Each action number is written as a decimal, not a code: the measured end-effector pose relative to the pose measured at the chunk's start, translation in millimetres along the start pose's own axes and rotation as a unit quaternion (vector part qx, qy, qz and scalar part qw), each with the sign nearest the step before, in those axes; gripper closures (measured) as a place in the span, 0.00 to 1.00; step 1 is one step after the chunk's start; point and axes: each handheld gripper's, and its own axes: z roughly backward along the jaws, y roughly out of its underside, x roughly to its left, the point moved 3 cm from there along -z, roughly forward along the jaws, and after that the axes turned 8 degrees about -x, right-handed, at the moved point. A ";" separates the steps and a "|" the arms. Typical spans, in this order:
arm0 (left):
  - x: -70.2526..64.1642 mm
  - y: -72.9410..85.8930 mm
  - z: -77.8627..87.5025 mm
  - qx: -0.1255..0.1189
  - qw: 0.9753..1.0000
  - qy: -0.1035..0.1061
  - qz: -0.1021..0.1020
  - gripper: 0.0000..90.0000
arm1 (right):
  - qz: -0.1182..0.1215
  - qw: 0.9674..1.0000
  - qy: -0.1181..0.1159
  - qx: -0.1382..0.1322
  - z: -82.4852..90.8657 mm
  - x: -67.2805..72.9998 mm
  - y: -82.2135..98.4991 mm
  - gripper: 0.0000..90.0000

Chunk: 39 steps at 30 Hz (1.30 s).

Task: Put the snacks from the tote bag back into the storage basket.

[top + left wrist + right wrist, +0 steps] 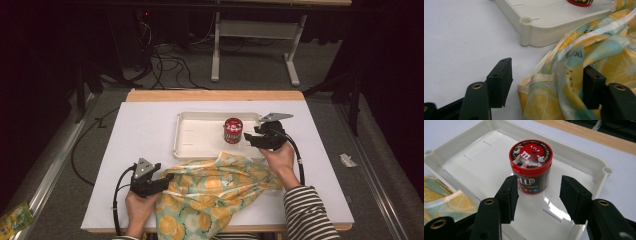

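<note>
The table (140, 130) was the widest thing before me, covered in white with a strip of bare wood along its far edge. On its near half lay the lemon-print cloth (215, 192) — a crumpled heap of teal and yellow that ran over the near edge of the table and reached up to touch the near rim of the tray. The white tray (197, 132) sat beyond it, around the middle of the table, shallow and rectangular with small round posts at its corners.

My left tongs (167, 178) lay low at the cloth's left edge. From the left gripper view their jaws stood apart, and the cloth's hemmed corner (537, 78) lay between them, draped against the right-hand jaw while the left-hand jaw stood clear of it. They were open, not pinching.

My right tongs (248, 137) hung over the right part of the tray, just beside the candy tub (531, 167). Their jaws were spread with a clear gap between them, the tub a little beyond the tips and not pressed by either.

The tub itself was the smallest piece — a red-lidded, dark-sided round tub standing upright inside the tray, towards its right end.
</note>
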 end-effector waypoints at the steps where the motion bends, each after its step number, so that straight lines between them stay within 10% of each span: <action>1: 0.0 0.0 0.1 0.001 1.000 0.000 0.000 0.41 | 0.003 1.000 -0.001 -0.002 1.0 -0.9 0.6 0.55; 39: -0.4 0.1 -0.7 0.002 1.000 -0.001 -0.001 0.41 | -0.011 0.999 0.000 -0.035 42.0 -7.1 20.5 0.56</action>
